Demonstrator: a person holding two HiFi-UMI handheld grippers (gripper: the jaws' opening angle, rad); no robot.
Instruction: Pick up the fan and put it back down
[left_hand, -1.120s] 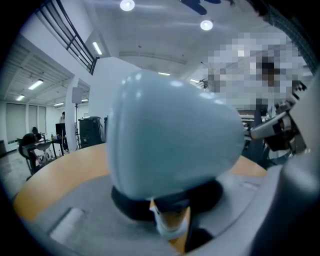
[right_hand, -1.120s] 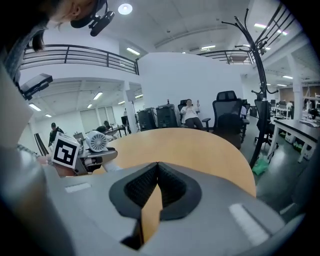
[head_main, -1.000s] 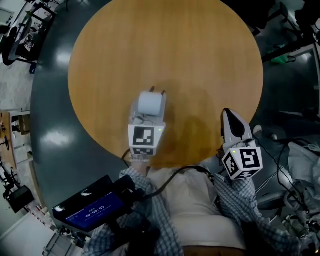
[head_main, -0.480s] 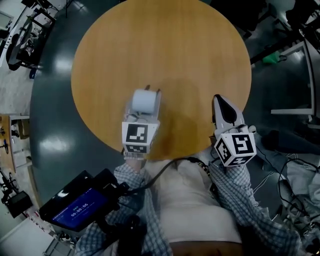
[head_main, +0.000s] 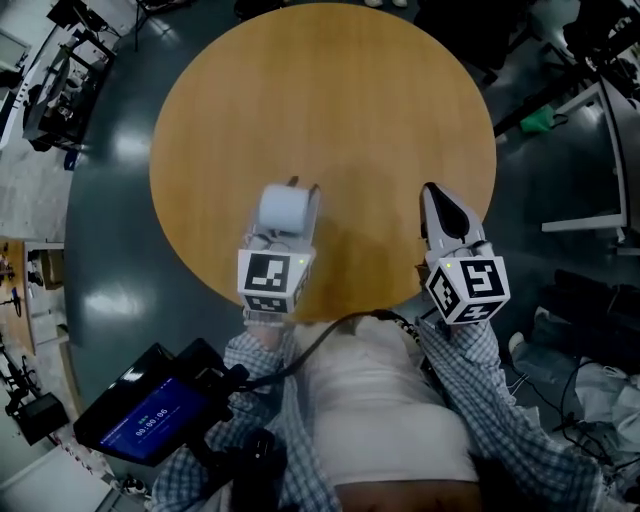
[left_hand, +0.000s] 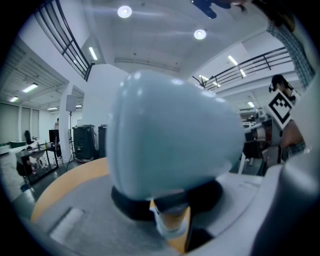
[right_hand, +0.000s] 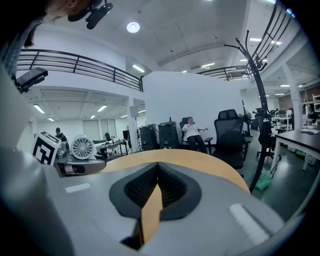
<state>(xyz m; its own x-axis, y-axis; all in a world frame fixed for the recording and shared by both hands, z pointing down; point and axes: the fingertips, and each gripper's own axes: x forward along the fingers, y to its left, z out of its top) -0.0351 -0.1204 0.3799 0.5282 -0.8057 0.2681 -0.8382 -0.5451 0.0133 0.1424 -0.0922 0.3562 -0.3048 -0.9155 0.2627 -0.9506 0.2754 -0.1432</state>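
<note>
Over the counter's (head_main: 330, 100) near edge, the left gripper (head_main: 302, 187) grasps the fan (head_main: 281, 208) in its fingers; right gripper (head_main: 430, 192) fingers clenched, empty.

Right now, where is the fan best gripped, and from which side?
Low on the fan housing, from the person's side, as the left gripper holds it: pads span the rounded body, and the grille faces sideways, clear of them.

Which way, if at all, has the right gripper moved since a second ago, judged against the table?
Yes. The right gripper has moved a little forward: its tip reaches further in over the table from the near edge.
</note>
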